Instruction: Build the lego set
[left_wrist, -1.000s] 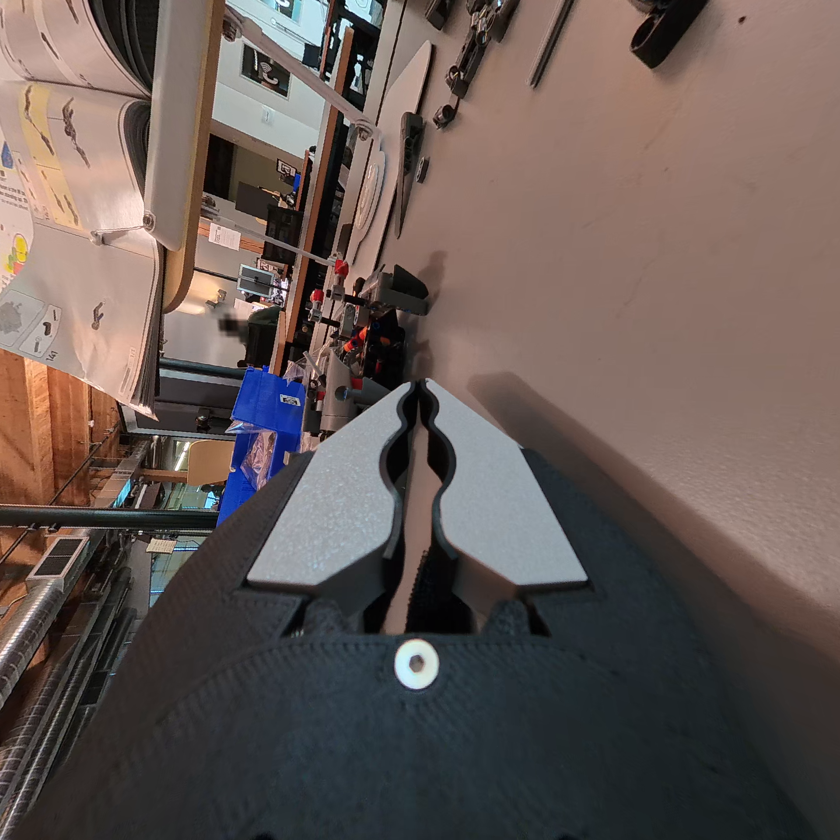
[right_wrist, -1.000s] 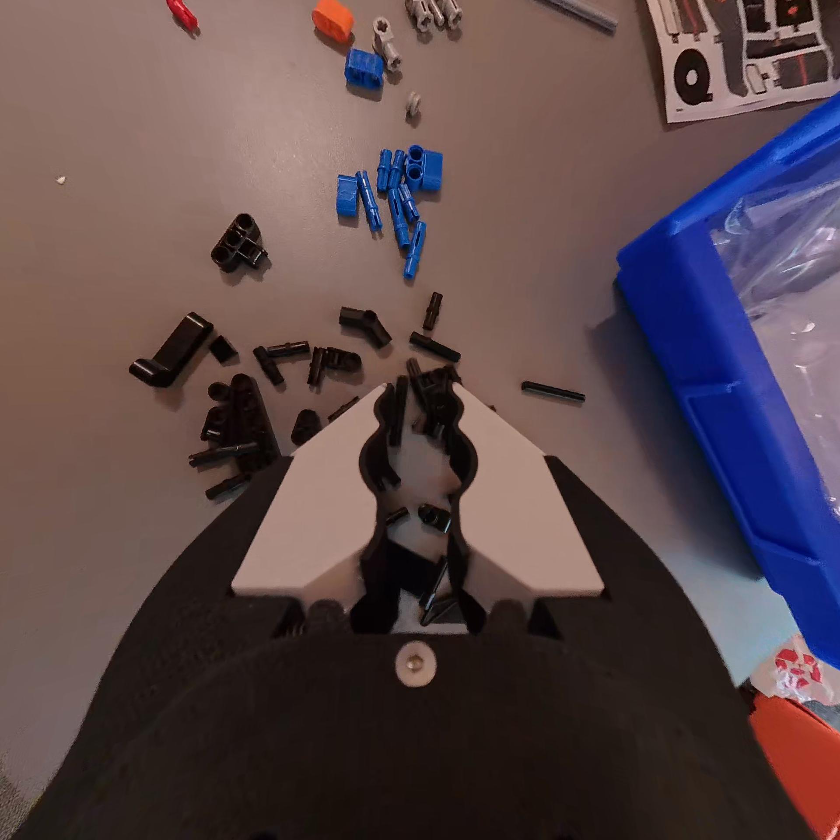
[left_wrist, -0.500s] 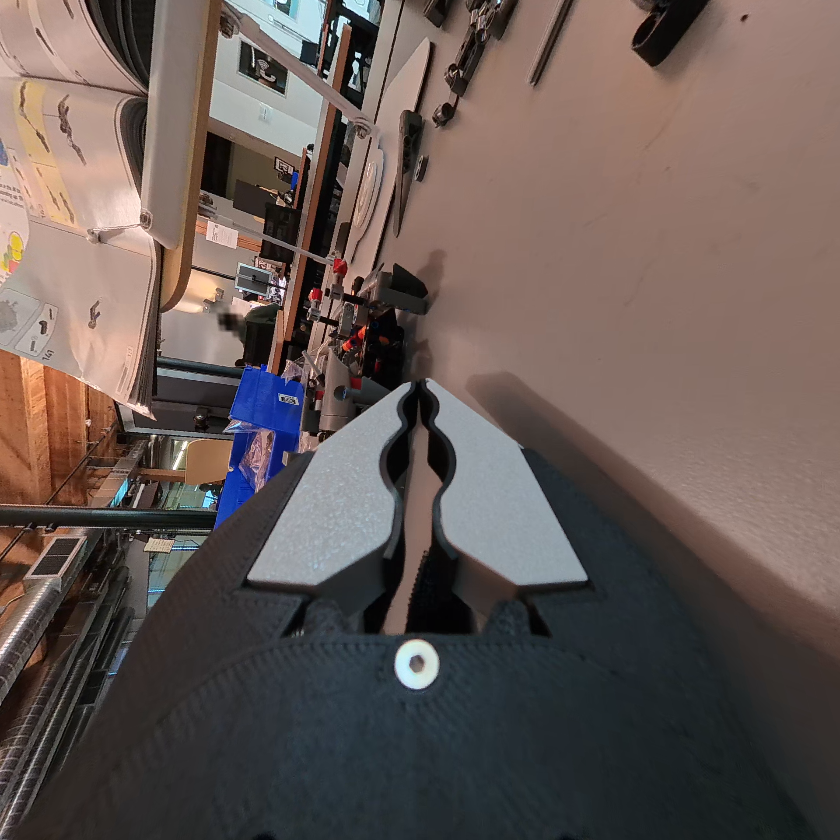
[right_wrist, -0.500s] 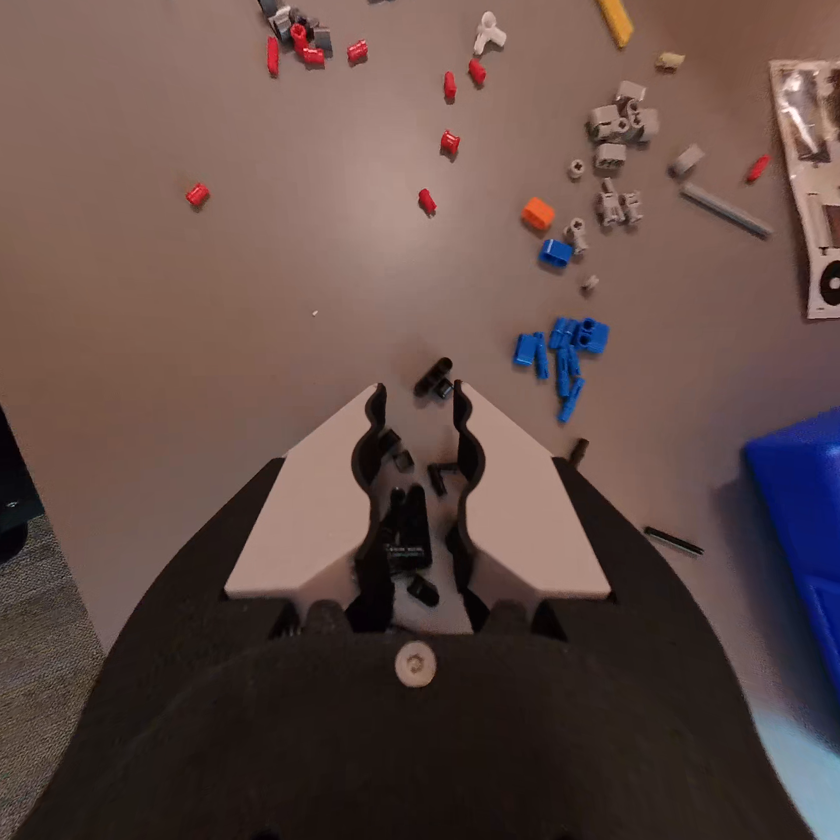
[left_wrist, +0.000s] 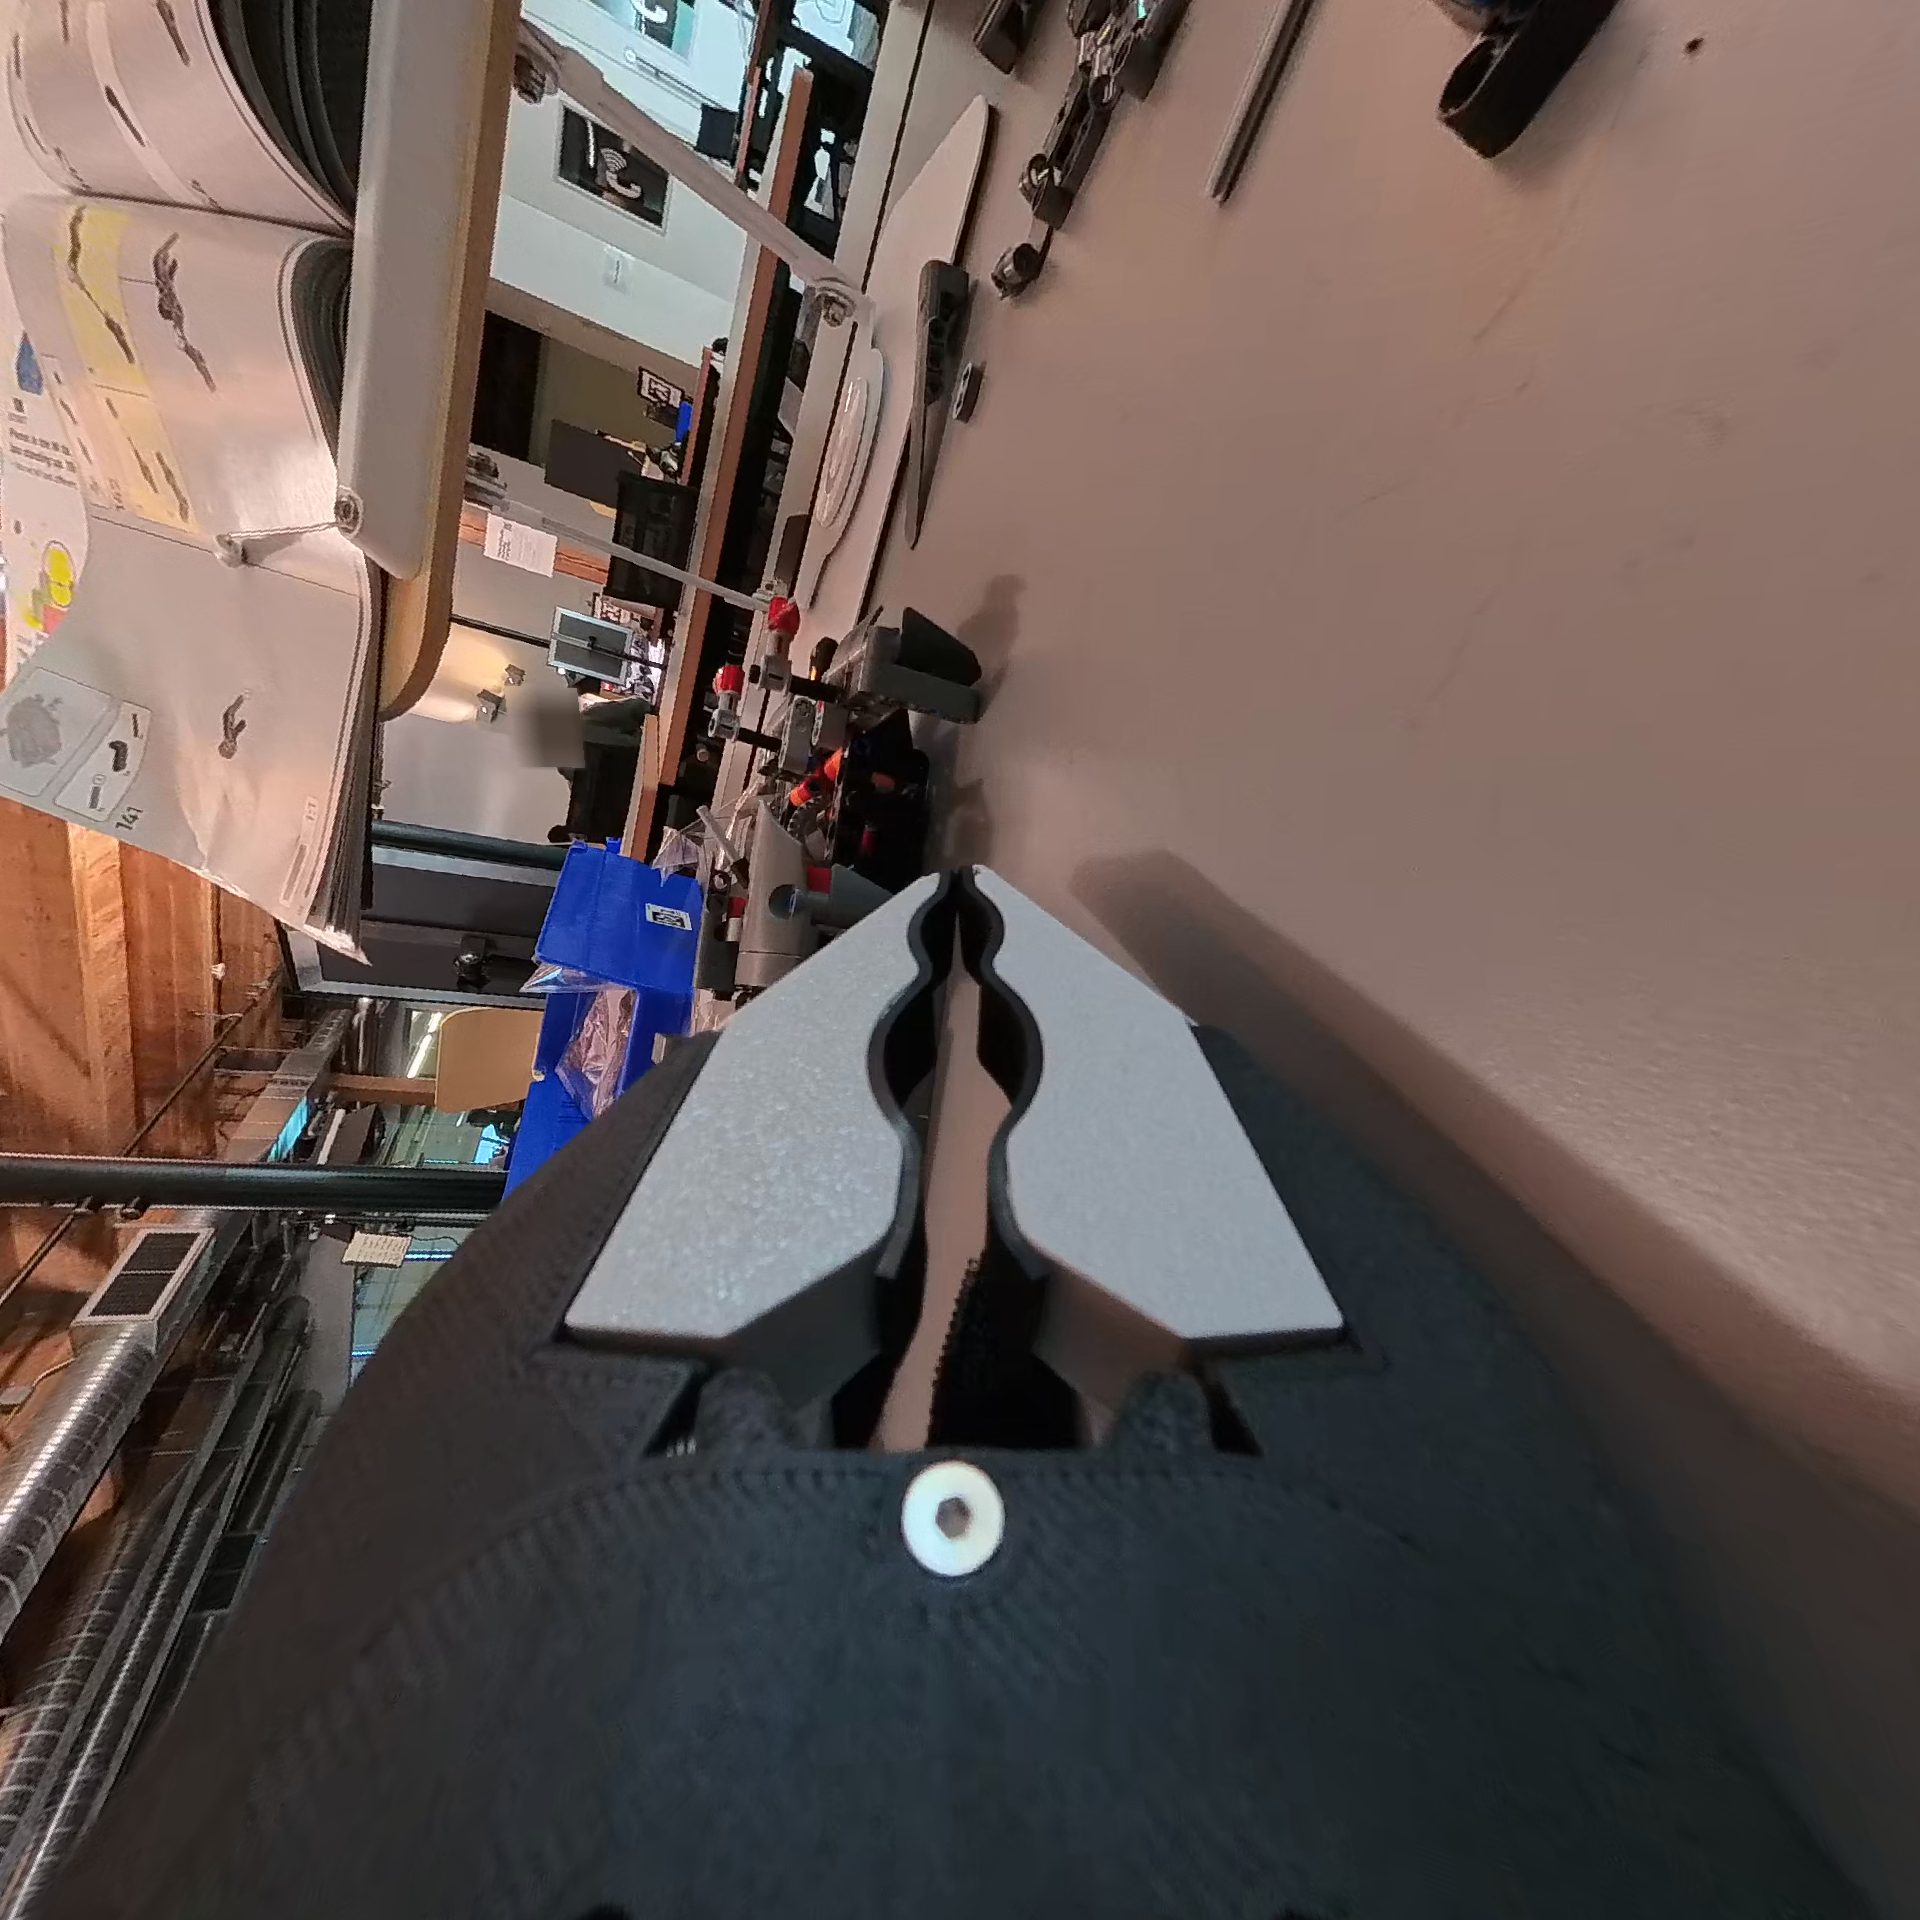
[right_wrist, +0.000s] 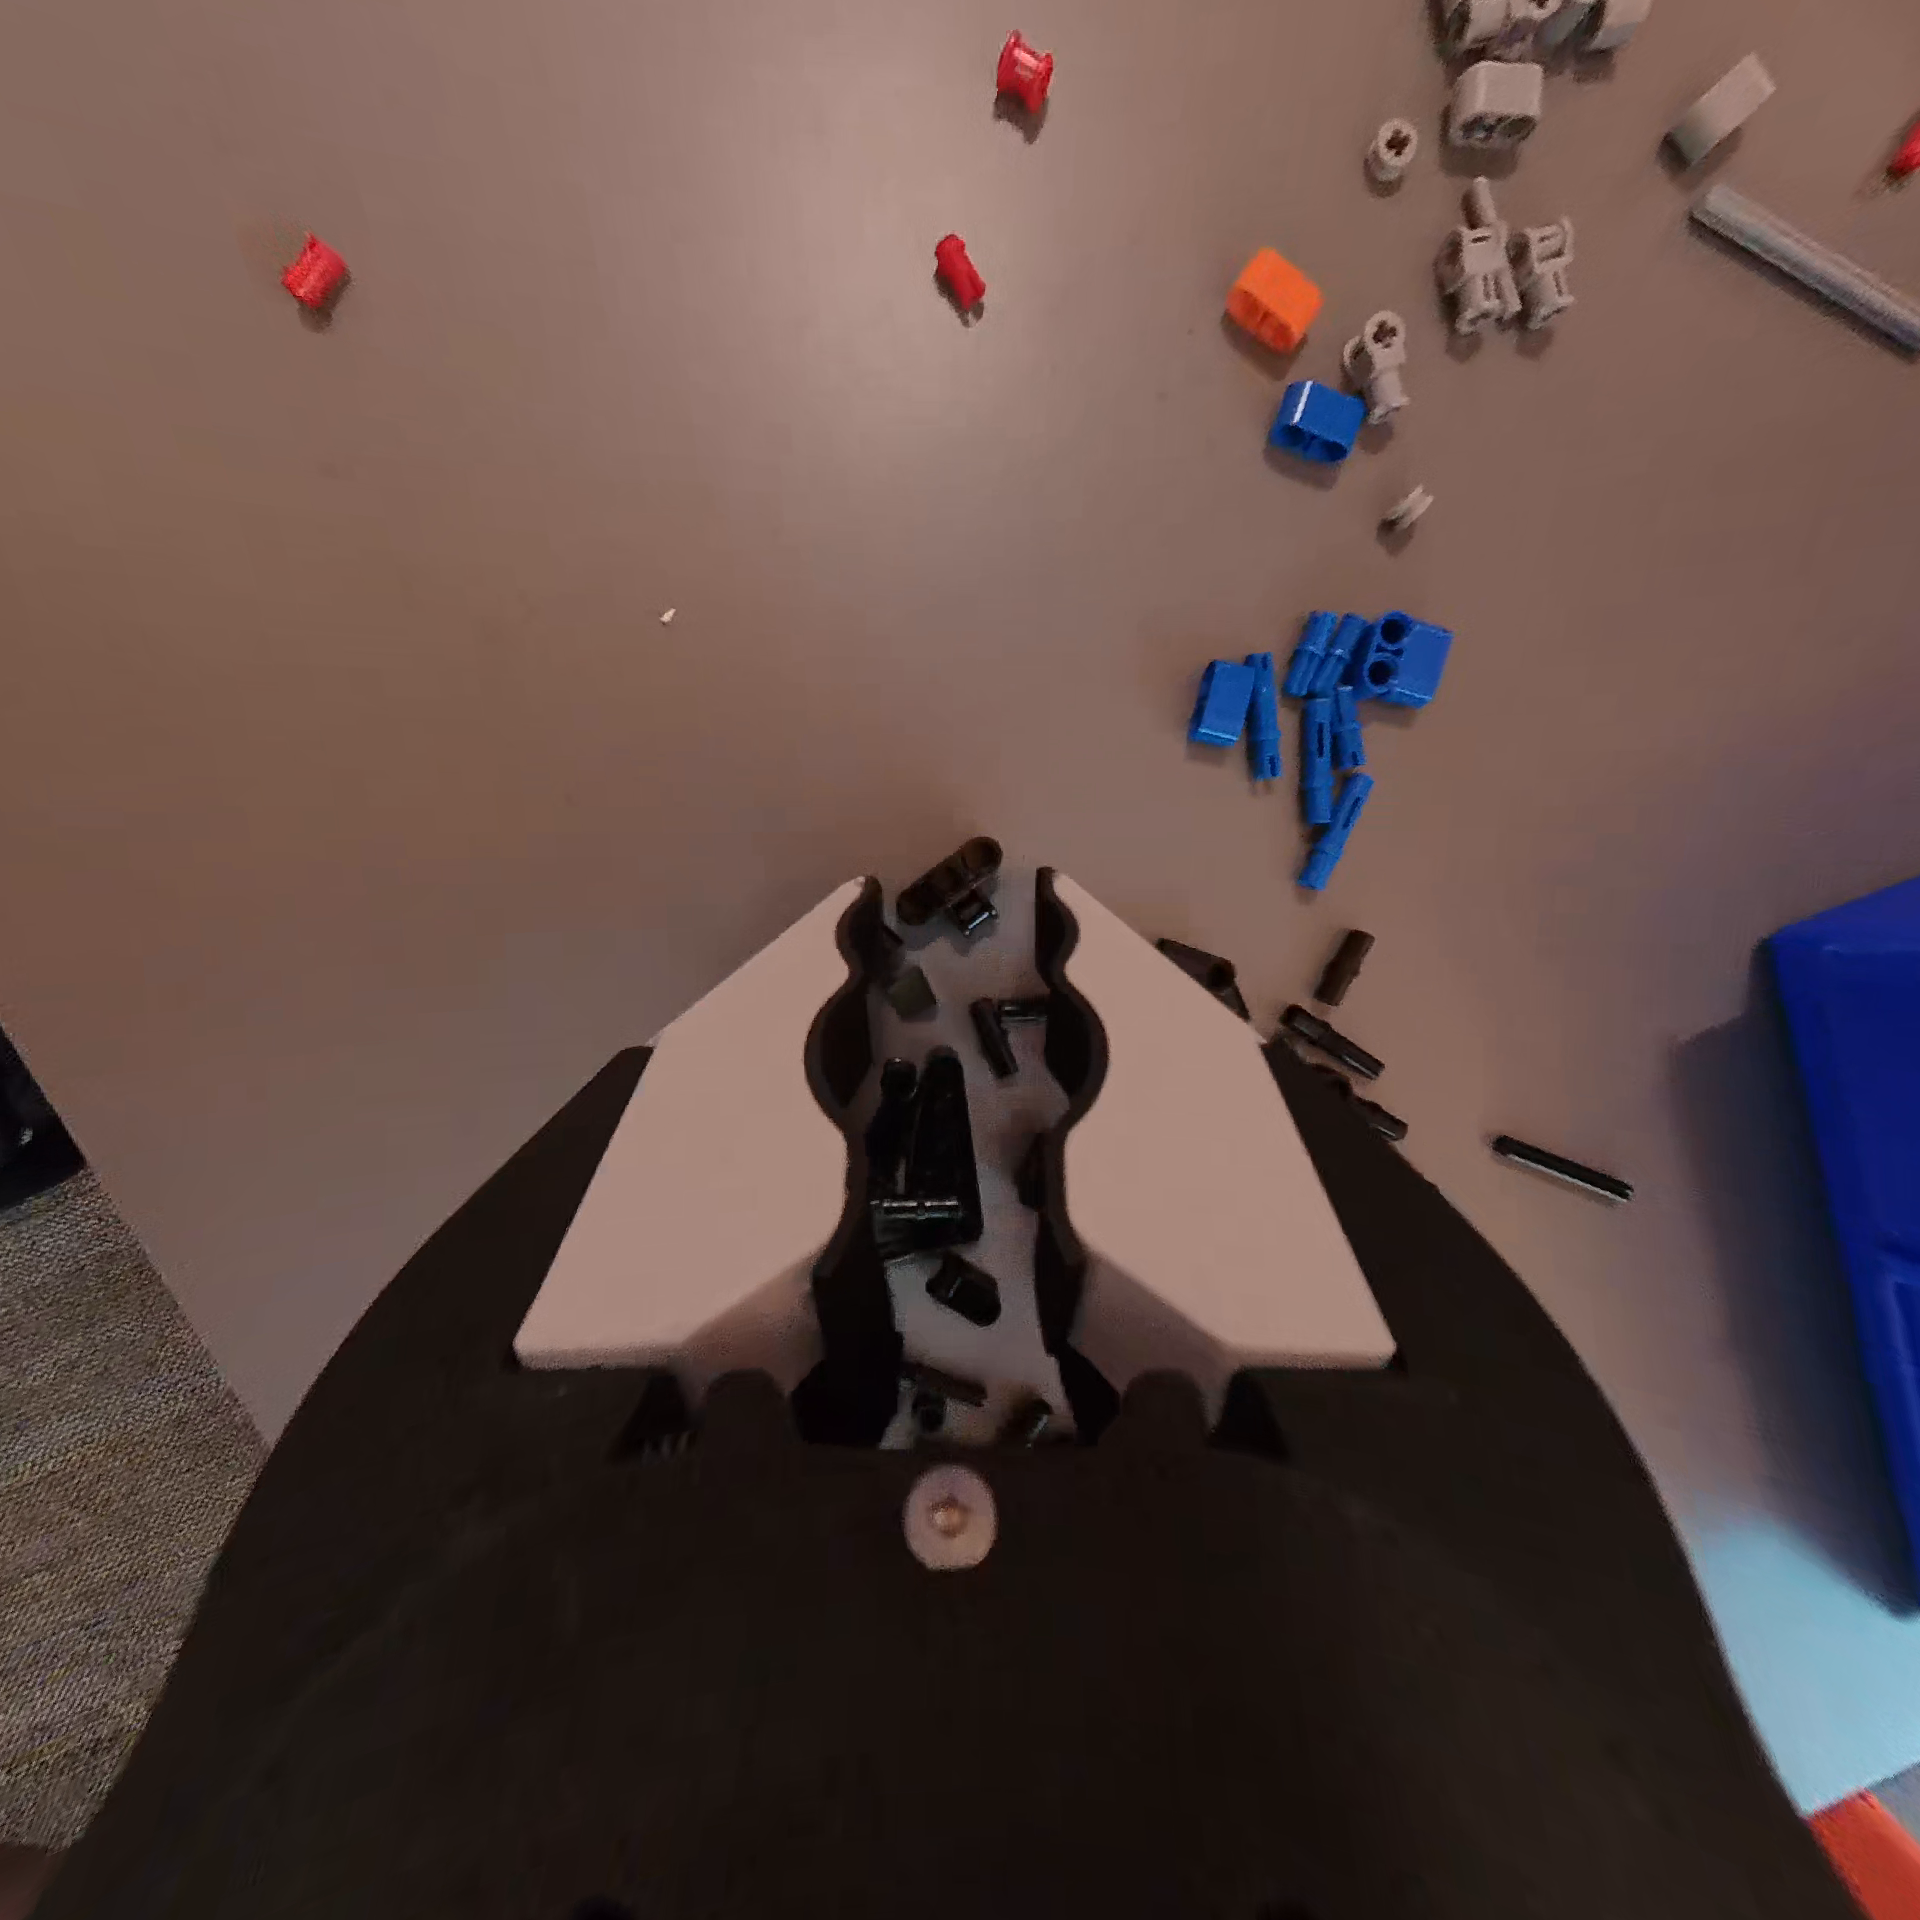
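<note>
In the right wrist view my right gripper (right_wrist: 953, 878) is open and holds nothing. It hovers over a scatter of small black pins and beams (right_wrist: 925, 1153) lying on the brown table (right_wrist: 520, 623). A short black beam with a pin (right_wrist: 951, 881) lies on the table between the fingertips, and the pads do not touch it. In the left wrist view my left gripper (left_wrist: 956, 881) is shut with nothing between its pads. It is turned on its side close to the table (left_wrist: 1455, 520).
A cluster of blue pins and blocks (right_wrist: 1320, 717), an orange block (right_wrist: 1273, 296), grey connectors (right_wrist: 1496, 260) and red bushes (right_wrist: 958, 272) lie farther out. A blue bin (right_wrist: 1860, 1195) stands at the right. Carpet (right_wrist: 94, 1403) shows past the table's left edge. A part-built model (left_wrist: 852, 748) and an open booklet (left_wrist: 187, 520) show in the left wrist view. There is about 45 centimeters between the tips of the two grippers.
My right gripper opened wider over the black pin pile, moved left to the short black beam and came lower, with nothing in its grasp. My left gripper has not moved.
</note>
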